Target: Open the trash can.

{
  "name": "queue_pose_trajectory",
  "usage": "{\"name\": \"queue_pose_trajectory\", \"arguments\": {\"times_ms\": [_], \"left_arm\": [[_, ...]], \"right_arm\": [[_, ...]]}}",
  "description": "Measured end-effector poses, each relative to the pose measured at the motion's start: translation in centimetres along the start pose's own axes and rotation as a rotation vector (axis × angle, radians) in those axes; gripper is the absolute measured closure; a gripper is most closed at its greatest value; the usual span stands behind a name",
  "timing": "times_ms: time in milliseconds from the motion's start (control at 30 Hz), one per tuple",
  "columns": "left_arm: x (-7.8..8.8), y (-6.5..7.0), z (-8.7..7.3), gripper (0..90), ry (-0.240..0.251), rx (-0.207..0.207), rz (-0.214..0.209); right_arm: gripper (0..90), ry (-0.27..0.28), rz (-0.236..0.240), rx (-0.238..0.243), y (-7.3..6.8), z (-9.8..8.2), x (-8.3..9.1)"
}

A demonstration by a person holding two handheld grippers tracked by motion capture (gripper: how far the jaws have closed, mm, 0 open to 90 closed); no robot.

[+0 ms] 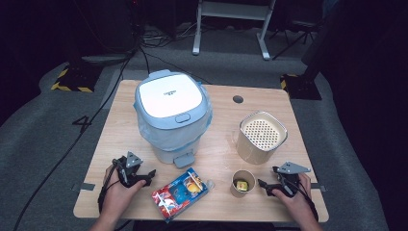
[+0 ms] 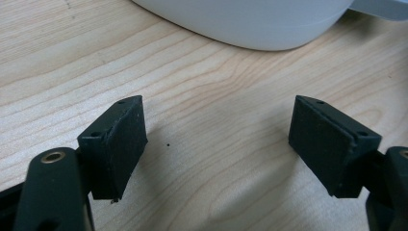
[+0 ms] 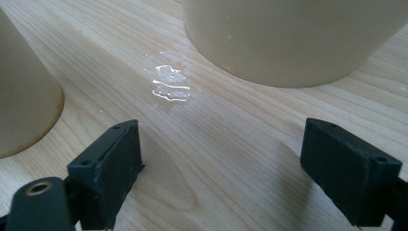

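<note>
A white pedal bin point(image 1: 172, 115) with a pale blue lid and a blue liner bag is standing at the back left of the wooden table point(image 1: 120, 130), with a beige container point(image 1: 260, 137) with a perforated top sitting to its right, well apart. Bare wood is lying open along the left edge and far right corner, while a colourful packet point(image 1: 181, 193) and a small paper cup point(image 1: 242, 183) are crowding the front edge. The left gripper point(image 1: 150, 174) is resting just left of the packet and the right gripper point(image 1: 262, 184) just right of the cup, both with jaws spread wide and holding nothing.

Tongs point(image 3: 221, 168) gape before a wet patch point(image 3: 171, 84).
</note>
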State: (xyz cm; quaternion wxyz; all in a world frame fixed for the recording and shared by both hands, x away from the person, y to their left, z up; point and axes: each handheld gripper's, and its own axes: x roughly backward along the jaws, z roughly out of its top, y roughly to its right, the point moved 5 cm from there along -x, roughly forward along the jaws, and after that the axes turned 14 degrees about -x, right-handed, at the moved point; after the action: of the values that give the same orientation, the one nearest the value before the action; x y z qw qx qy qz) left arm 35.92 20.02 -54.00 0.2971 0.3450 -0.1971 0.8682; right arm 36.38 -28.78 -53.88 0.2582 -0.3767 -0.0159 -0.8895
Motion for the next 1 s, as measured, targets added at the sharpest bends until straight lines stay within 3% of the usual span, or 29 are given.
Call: {"name": "queue_pose_trajectory", "arguments": {"times_ms": [300, 333, 400, 500, 533, 633, 967, 1000], "left_arm": [[0.3, -1.0, -0.3, 35.8, 0.015, -0.016, 0.001], [0.4, -1.0, -0.3, 35.8, 0.004, -0.009, -0.002], [0.7, -1.2, -0.3, 40.0, -0.016, -0.038, -0.022], [0.7, -1.2, -0.1, 42.3, -0.031, -0.050, -0.044], [0.9, -1.0, 0.4, 42.6, -0.019, -0.056, -0.066], [1.3, -0.8, 1.0, 42.5, -0.001, -0.063, -0.077], [5.7, -0.3, 4.0, 45.3, 0.134, -0.071, -0.142], [6.7, -0.3, 4.7, 45.3, 0.151, -0.087, -0.145]], "right_arm": [[14.4, 0.000, 0.000, 0.000, 0.0, 0.0, 0.0], [14.4, 0.000, 0.000, 0.000, 0.0, 0.0, 0.0], [14.4, 0.000, 0.000, 0.000, 0.0, 0.0, 0.0], [14.4, 0.000, 0.000, 0.000, 0.0, 0.0, 0.0], [14.4, 0.000, 0.000, 0.000, 0.0, 0.0, 0.0], [14.4, 0.000, 0.000, 0.000, 0.0, 0.0, 0.0], [14.5, 0.001, 0.001, 0.000, 0.0, 0.0, 0.0], [14.5, 0.001, 0.001, 0.001, 0.0, 0.0, 0.0]]}}
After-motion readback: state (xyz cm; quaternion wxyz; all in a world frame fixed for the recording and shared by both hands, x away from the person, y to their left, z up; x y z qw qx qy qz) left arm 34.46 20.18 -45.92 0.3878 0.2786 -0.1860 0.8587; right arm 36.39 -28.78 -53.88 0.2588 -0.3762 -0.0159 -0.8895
